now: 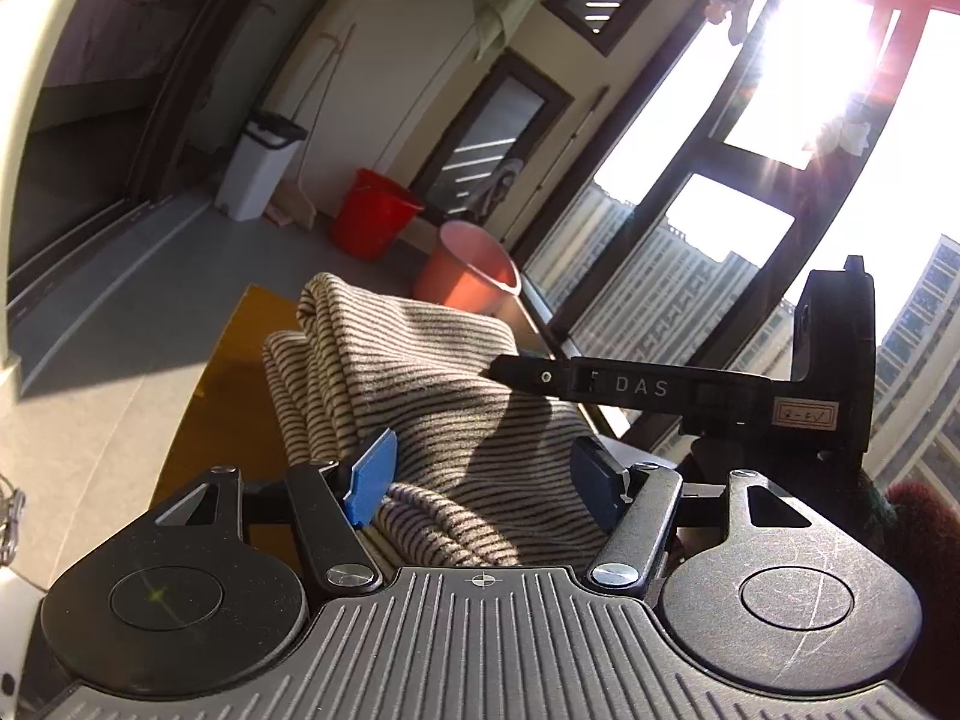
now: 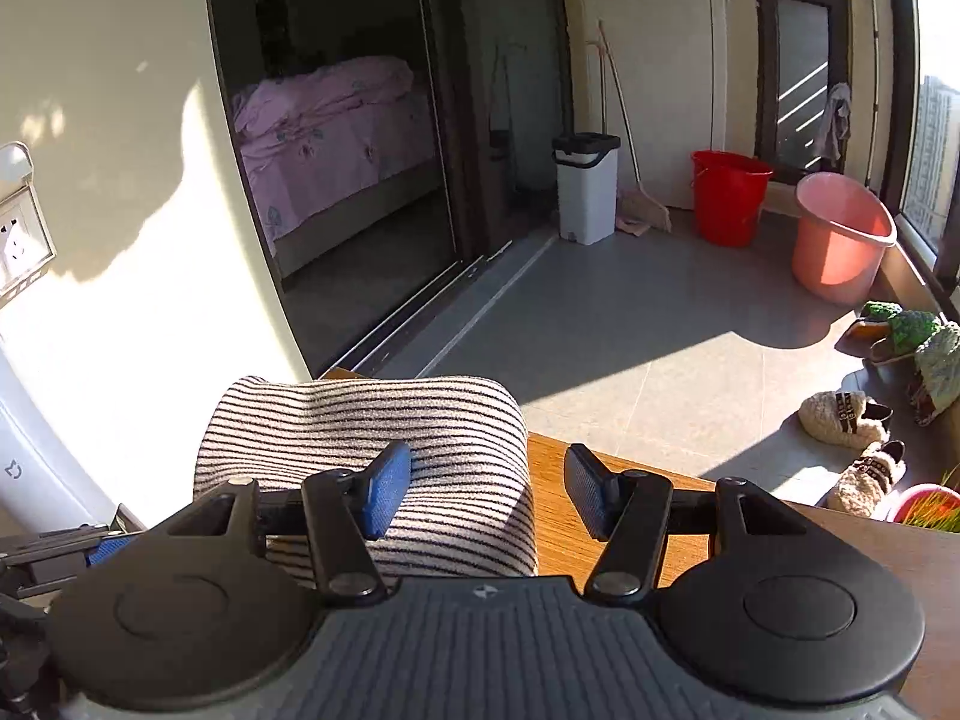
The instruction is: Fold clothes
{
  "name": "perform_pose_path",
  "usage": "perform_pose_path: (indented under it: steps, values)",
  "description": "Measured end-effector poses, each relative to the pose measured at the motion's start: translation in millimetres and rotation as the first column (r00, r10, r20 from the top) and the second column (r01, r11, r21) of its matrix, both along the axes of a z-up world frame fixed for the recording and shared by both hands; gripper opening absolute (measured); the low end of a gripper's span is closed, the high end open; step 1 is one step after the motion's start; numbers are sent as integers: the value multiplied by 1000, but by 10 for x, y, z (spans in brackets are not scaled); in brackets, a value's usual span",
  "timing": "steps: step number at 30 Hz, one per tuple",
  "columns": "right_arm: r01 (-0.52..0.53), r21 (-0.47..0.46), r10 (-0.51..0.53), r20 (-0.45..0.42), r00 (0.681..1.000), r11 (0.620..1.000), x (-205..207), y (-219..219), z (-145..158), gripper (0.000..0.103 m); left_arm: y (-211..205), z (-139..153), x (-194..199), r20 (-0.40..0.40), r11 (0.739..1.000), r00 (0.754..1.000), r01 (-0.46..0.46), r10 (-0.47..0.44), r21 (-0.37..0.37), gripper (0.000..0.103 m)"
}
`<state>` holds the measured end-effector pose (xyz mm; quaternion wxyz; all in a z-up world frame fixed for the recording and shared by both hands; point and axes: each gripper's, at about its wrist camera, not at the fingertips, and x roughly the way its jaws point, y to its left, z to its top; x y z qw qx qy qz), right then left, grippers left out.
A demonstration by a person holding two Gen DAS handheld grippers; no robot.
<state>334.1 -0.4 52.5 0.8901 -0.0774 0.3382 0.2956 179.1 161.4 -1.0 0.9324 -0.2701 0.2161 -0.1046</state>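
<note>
A cream garment with thin black stripes (image 1: 408,378) lies folded into a thick bundle on a wooden table (image 1: 240,360). My left gripper (image 1: 483,477) is open just above its near end, with the cloth lying loose between the blue pads (image 1: 372,474). The right gripper's black body (image 1: 720,387) reaches in from the right over the bundle. In the right wrist view the same striped garment (image 2: 366,426) sits on the table (image 2: 558,522). My right gripper (image 2: 489,489) is open above the bundle's right edge, its left pad (image 2: 384,492) over the cloth and the other over bare wood.
Beyond the table is a tiled balcony floor with a white bin (image 2: 585,186), a red bucket (image 2: 729,195) and a pink tub (image 2: 840,237). Slippers (image 2: 846,414) lie by the window at right. A sliding door opens onto a bedroom at left. Strong sun glares in the left wrist view.
</note>
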Motion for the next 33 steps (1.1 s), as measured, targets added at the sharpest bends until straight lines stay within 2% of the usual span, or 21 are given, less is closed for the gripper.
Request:
perform_pose_path:
  steps: [3,6,8,11,12,14,17,19,20,21,25,29,33]
  values:
    - [26,40,-26,-7,1000,999,-66,-73,91,61,2,-4,2,1,1000,1000,2,-2,1,69]
    - [-8,95,5,27,1000,995,-379,-251,271,62,24,-11,-3,1,1000,1000,3,-3,-1,69]
    - [-54,146,49,36,998,988,-650,-420,308,74,36,-18,0,1,1000,1000,4,-4,-8,69]
    - [-99,135,100,0,995,986,-901,-534,179,78,16,-31,-1,2,1000,1000,1,-1,-1,70]
    - [-92,111,91,13,996,990,-939,-515,119,79,0,-32,-2,2,1000,1000,-1,1,5,70]
    - [-61,72,58,48,997,996,-969,-454,26,97,-44,-16,0,2,1000,1000,-14,14,27,71]
    - [-17,93,17,10,1000,995,-913,-455,85,102,-126,56,-75,-2,995,998,-60,60,74,71]
    - [-9,104,5,33,999,995,-994,-537,173,103,-229,155,-241,-15,982,992,-126,129,141,87]
    - [-8,105,2,53,999,994,-1064,-604,207,103,-304,208,-364,-11,970,987,-157,162,183,99]
    - [-5,101,-2,67,998,995,-1121,-679,227,103,-398,258,-517,5,956,982,-183,187,228,102]
    - [33,57,-38,89,995,998,-1302,-987,210,103,-665,214,-673,-40,926,967,-228,252,301,103]
    - [78,18,-79,35,996,997,-1433,-1262,57,103,-915,133,-758,-99,896,945,-259,313,359,103]
    - [112,5,-112,128,985,994,-1616,-1442,-60,103,-1165,51,-844,-152,863,914,-284,375,419,103]
